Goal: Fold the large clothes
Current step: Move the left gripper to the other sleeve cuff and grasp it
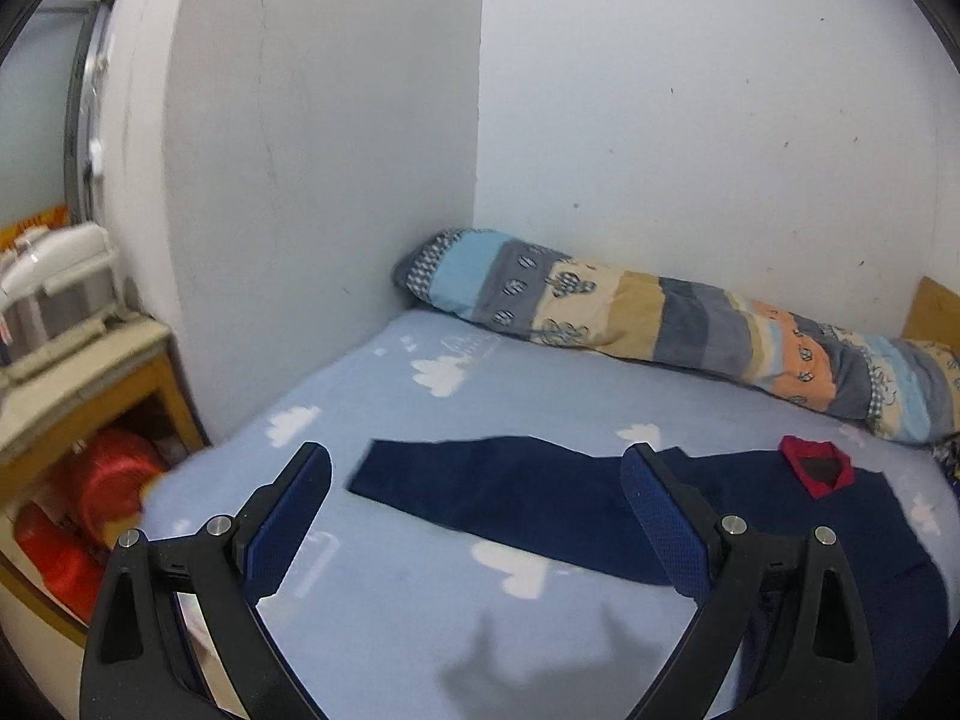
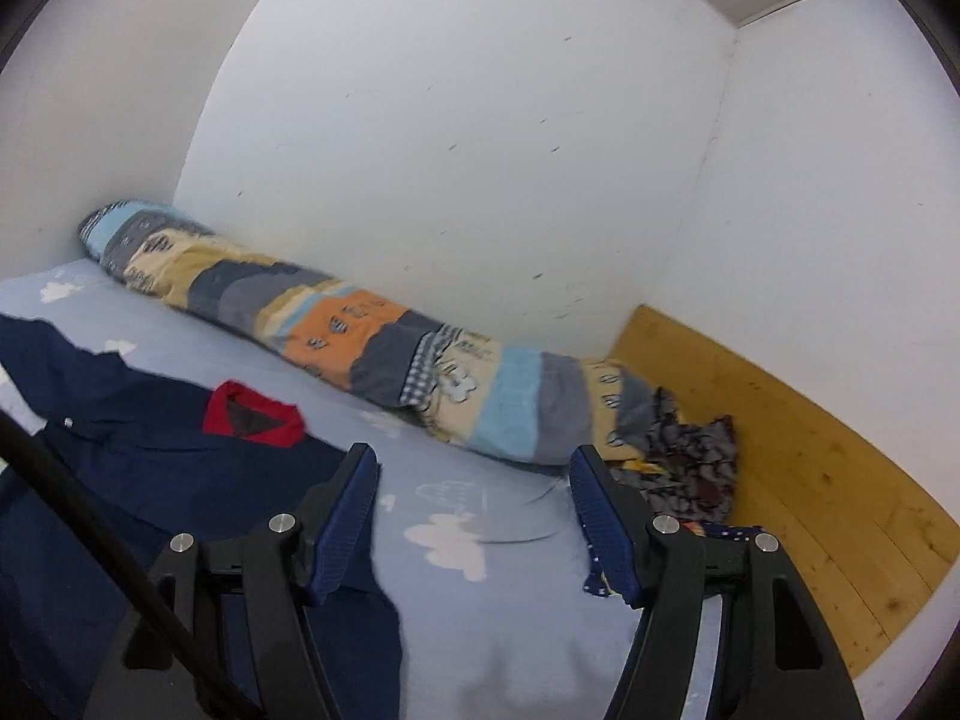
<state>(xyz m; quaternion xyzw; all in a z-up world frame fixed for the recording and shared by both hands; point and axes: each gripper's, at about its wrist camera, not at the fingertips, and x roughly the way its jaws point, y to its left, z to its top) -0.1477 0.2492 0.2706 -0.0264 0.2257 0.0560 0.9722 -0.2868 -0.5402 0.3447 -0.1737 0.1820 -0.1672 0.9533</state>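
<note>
My left tool [image 1: 477, 468] and right tool [image 2: 474, 474] both hang spread wide, gripping nothing, above the bed [image 1: 384, 396]. The navy shirt [image 1: 540, 504] with its red collar [image 1: 816, 471] lies flat on the cloud-print sheet, one sleeve stretched out, near the rolled striped quilt [image 1: 690, 324].

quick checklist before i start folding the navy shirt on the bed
1. Left gripper open and empty: ok.
2. Right gripper open and empty: ok.
3. Navy shirt spread on the bed sheet, red collar visible: ok.
4. Sleeve laid out straight: ok.
5. Rolled quilt apart from the shirt: ok.
6. Shirt's near hem flat: cannot tell, out of view.
</note>
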